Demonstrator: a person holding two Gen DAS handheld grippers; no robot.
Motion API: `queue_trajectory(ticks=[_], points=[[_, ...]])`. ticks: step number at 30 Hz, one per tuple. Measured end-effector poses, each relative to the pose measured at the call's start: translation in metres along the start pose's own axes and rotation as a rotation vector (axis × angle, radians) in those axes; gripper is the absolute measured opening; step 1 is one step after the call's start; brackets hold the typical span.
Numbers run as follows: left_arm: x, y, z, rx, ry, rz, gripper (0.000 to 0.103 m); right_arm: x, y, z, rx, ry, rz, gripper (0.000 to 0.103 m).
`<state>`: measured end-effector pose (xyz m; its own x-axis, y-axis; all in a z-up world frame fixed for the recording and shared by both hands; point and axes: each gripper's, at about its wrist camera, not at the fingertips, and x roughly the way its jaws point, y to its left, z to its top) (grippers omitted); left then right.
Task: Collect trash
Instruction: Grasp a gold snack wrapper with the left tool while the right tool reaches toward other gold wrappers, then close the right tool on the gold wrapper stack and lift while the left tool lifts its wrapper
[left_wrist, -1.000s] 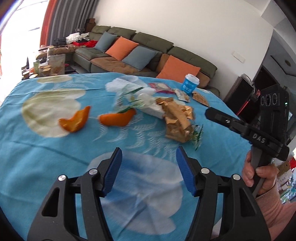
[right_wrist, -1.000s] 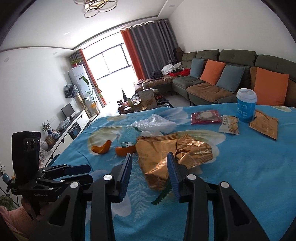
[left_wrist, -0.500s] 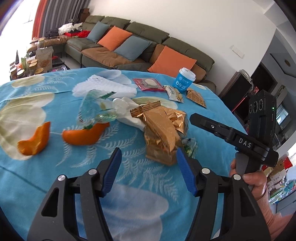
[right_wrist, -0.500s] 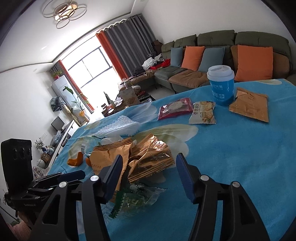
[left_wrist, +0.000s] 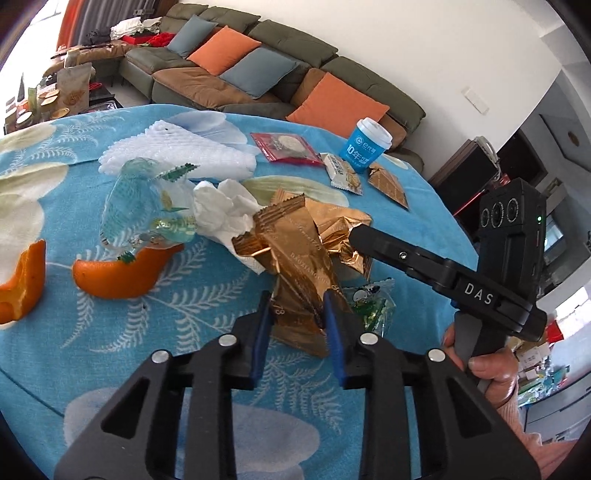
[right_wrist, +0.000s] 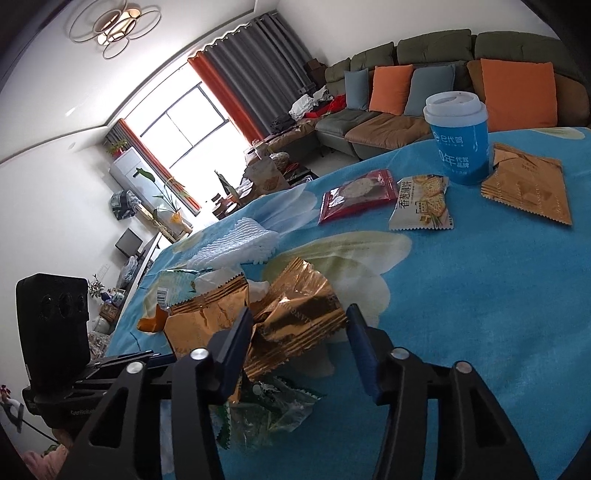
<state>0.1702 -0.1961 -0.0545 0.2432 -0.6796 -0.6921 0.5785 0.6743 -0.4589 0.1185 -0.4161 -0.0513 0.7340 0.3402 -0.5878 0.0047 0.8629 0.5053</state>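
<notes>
A pile of trash lies on the blue tablecloth (left_wrist: 92, 362): gold foil wrappers (left_wrist: 295, 254), a white tissue (left_wrist: 225, 210), a clear green-printed wrapper (left_wrist: 144, 206) and orange peels (left_wrist: 122, 273). My left gripper (left_wrist: 297, 306) has its fingers narrowed around the near end of a gold wrapper. My right gripper (right_wrist: 297, 325) is open, its fingers either side of a crumpled gold wrapper (right_wrist: 295, 321), above a green wrapper (right_wrist: 273, 406).
A blue paper cup (right_wrist: 460, 136), a red snack packet (right_wrist: 358, 195), a cracker packet (right_wrist: 421, 203) and a flat gold packet (right_wrist: 528, 184) lie at the far side. White foam netting (left_wrist: 177, 147) lies beyond the pile. A sofa stands behind the table.
Both grippers moved forward onto the pile. My left gripper narrowed from wide open to around the gold wrapper. My right gripper stayed open and came down around the crumpled wrapper.
</notes>
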Motion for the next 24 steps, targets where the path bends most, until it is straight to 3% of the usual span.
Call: queue_trajectory(ticks=[13, 24], points=[[-0.032, 0.001, -0.013, 0.016, -0.055, -0.006, 0.025, -0.022, 0.012, -0.007, -0.036, -0.067, 0.003, 0.042], [-0.079, 0.023, -0.029, -0.026, -0.123, 0.001, 0.025, -0.049, 0.033, -0.009, -0.058, -0.140, 0.079, 0.042]])
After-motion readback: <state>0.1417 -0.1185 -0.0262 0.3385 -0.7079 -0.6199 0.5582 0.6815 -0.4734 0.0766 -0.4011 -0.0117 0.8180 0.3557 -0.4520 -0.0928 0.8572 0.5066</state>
